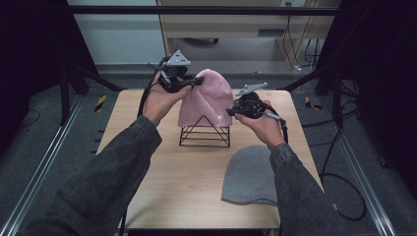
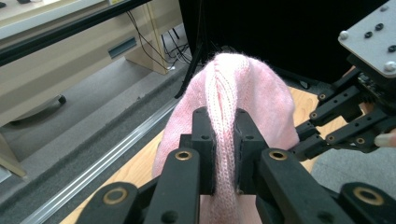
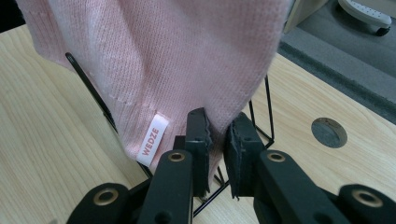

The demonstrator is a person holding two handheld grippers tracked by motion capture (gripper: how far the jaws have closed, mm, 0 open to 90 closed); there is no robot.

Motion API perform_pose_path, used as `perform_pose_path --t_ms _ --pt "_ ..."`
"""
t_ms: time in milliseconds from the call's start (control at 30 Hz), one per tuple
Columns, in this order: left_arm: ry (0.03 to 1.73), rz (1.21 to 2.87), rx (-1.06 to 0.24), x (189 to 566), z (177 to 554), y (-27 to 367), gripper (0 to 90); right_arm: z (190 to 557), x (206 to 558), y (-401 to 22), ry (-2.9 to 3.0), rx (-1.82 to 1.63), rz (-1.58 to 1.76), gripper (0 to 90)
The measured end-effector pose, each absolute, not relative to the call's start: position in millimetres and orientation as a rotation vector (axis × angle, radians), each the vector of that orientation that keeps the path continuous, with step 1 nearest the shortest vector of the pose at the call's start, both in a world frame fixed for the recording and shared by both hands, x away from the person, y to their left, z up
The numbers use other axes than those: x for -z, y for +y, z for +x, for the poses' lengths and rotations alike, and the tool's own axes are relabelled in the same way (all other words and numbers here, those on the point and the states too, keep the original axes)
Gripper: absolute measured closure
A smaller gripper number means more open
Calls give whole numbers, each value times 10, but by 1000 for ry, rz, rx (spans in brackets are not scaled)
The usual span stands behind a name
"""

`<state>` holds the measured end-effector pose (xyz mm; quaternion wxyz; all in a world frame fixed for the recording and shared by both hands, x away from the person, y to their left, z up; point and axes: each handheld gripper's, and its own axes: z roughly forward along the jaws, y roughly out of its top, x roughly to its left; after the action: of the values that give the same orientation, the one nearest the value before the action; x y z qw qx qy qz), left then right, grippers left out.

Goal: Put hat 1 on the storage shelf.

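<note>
Both my forearms, in grey sleeves, reach forward over the wooden surface (image 1: 196,172) and rise toward its far half, where a pink knit hat (image 1: 206,98) sits draped over a black wire stand (image 1: 205,132).

My left hand (image 1: 158,101) is lifted with the palm turned inward, holding the left hand-held gripper (image 1: 193,83) up at the hat's upper left side. In the left gripper view its jaws are nearly together, pinching a raised fold of the pink knit along a ribbed seam near the crown (image 2: 226,135); the fabric fills the narrow gap between the pads.

My right hand (image 1: 263,123) is lower and nearer to me, wrist bent so the right hand-held gripper (image 1: 231,112) points leftward into the hat's lower right edge. In the right gripper view its jaws are close together around the hem of the hat (image 3: 217,130), with the knit edge running down between them. A small white label reading WEDZE (image 3: 152,141) is sewn to the hem just beside the jaws, and the wire stand's black rods show behind and below the fabric.

A grey knit hat (image 1: 251,174) lies flat on the near right part of the surface, partly under my right forearm, apart from the stand.
</note>
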<state>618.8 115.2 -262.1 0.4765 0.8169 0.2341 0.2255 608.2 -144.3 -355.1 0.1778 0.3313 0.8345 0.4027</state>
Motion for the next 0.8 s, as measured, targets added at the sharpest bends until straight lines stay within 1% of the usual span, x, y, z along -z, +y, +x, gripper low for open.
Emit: perform_pose_path --t_ms 800 --pt "573 2027 -521 2847 6038 1135 810 6037 3854 -1461 2375 -1105 977 791"
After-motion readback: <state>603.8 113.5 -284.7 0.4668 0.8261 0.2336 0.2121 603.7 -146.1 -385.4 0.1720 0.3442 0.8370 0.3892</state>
